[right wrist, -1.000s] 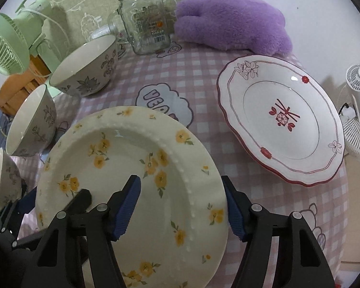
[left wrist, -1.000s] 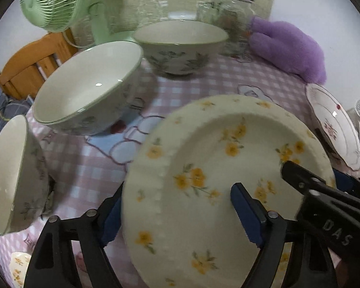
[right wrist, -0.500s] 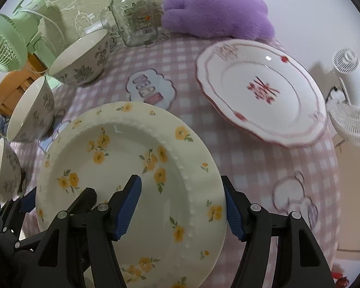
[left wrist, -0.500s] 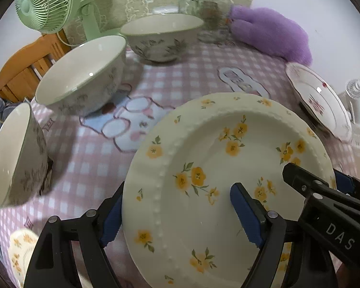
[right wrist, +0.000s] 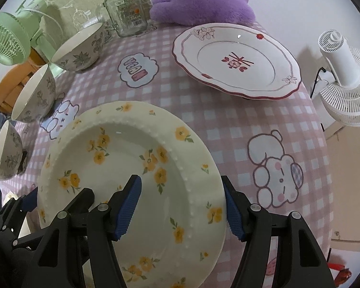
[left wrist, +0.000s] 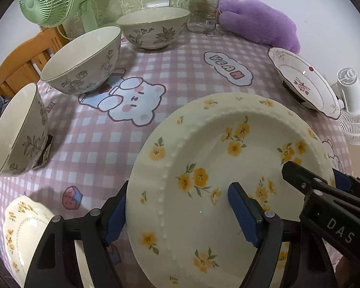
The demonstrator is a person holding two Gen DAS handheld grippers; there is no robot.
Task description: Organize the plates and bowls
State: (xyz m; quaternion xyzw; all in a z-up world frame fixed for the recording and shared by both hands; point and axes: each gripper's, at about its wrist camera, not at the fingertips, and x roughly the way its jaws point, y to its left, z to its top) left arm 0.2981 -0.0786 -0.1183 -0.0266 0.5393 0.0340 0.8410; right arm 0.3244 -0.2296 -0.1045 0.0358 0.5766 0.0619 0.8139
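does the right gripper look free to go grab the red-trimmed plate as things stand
Probably not yet. The right gripper straddles the rim of the yellow-flower plate, which the left gripper also holds while its jaws are closing. The tablecloth toward the red-trimmed plate looks unobstructed, so only that load blocks it.

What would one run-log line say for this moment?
held: yellow-flower plate | left tool: jaws closing, plate rim between | right tool: grips plate rim | red-trim plate: untouched

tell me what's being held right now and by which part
The yellow-flowered plate, gripped by its rim on opposite sides: left tool on one edge, jaws closing; right tool on the other.
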